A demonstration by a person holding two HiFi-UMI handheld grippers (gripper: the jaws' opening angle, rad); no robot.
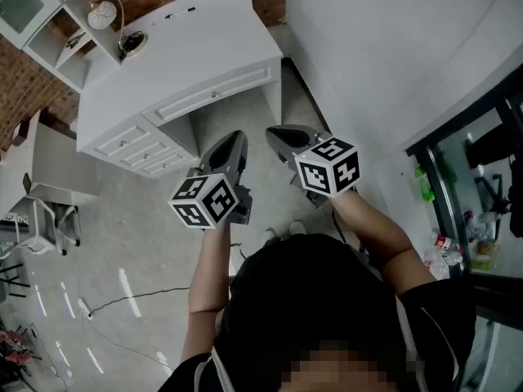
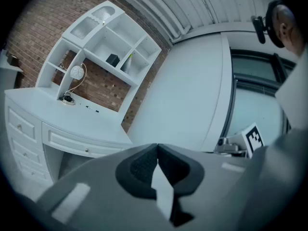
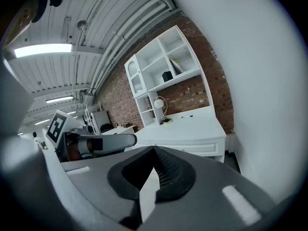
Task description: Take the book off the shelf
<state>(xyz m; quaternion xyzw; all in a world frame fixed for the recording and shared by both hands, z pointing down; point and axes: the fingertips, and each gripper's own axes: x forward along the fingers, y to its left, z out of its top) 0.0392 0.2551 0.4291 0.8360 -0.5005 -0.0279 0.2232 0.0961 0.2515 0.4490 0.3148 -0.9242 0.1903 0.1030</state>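
Note:
A thin pale book (image 2: 129,62) leans in an upper cubby of the white shelf unit (image 2: 98,37), beside a small dark box (image 2: 112,59). In the right gripper view the same book (image 3: 176,66) stands far off on the shelf. My left gripper (image 1: 235,144) and right gripper (image 1: 279,137) hang side by side over the floor, well short of the white desk (image 1: 188,55). Both point towards the desk. The left gripper (image 2: 157,147) is shut with nothing in it. The right gripper (image 3: 154,150) is shut and empty too.
A round lamp (image 1: 102,13) stands on the desk under the shelf. A white wall runs along the right, with a dark-framed window (image 1: 474,178) and bottles (image 1: 445,247) past it. Another small desk (image 1: 41,186) and a floor cable (image 1: 122,300) lie to the left.

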